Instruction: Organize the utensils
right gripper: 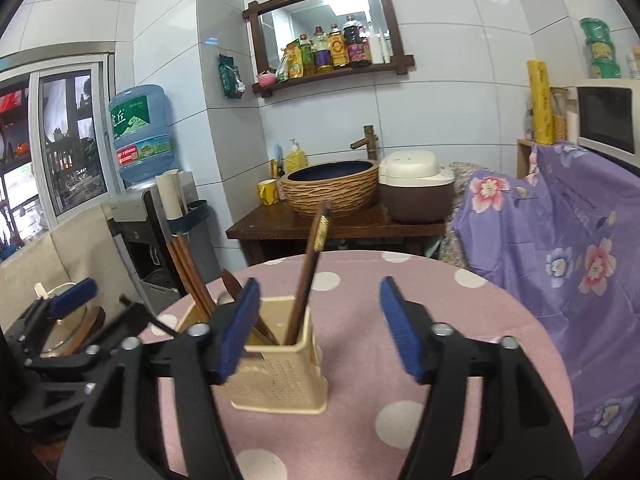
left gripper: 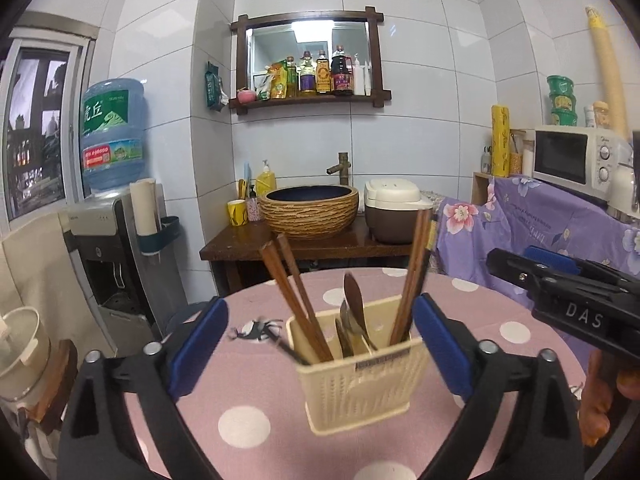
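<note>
A: Where do your utensils sit?

B: In the cream caddy point(left gripper: 360, 376) on the pink counter point(left gripper: 480, 360): chopsticks point(left gripper: 296, 300) lean outward, wooden spoon point(left gripper: 354, 300) in the middle.

A: And your grippers?

B: Left gripper point(left gripper: 320, 344) gapes around the caddy, right gripper point(right gripper: 320, 328) released beside it, both empty. Probably sorted. Open counter lies to your right.

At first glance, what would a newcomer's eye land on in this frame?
The cream utensil basket stands mid-table on the pink polka-dot tablecloth, with wooden chopsticks fanning out of its left and right compartments and a dark spoon between them. The left tongs gape open around the basket; the right tongs stand open, nothing between their pads.
</note>
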{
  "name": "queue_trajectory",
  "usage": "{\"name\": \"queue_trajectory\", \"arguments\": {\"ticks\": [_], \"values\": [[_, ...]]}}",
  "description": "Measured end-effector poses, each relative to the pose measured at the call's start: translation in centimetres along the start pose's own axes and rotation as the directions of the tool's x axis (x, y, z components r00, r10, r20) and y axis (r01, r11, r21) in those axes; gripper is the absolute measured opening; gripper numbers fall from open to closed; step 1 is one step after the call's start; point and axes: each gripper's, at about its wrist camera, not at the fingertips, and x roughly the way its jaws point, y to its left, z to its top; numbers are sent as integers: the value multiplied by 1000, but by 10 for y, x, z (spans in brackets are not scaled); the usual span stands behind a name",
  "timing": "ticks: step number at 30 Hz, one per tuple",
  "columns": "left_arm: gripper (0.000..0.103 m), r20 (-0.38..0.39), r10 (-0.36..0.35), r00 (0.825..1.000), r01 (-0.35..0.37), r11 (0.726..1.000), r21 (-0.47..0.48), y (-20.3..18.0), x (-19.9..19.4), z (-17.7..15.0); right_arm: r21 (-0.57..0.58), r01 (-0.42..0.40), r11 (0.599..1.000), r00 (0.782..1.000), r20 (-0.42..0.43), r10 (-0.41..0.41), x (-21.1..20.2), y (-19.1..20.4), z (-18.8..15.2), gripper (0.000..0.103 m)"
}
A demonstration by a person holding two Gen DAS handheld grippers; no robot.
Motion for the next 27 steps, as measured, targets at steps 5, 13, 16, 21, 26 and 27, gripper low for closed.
{"name": "queue_trajectory", "arguments": {"ticks": [5,13,16,21,26,27], "values": [[98,-37,2,999,-3,1000,-24,9,-29,-31,-58,75,995,997,2,-75,-34,-7,-46,91],[98,-48,53,997,-57,996,-68,23,-81,-98,-56,99,993,989,-101,-105,-86,-8,-147,95],[98,-25,70,997,-71,994,-81,27,-111,-123,-54,82,995,991,-98,-87,-113,5,-178,95],[98,-22,110,994,-111,990,-87,35,-155,-147,-78,59,995,996,-62,-64,-158,31,-205,96],[98,-1,140,990,-138,977,-164,47,-197,-161,-115,35,993,999,9,-35,-201,52,-210,97],[98,11,147,989,-143,975,-168,46,-203,-163,-128,33,991,999,22,-30,-209,57,-212,97]]}}
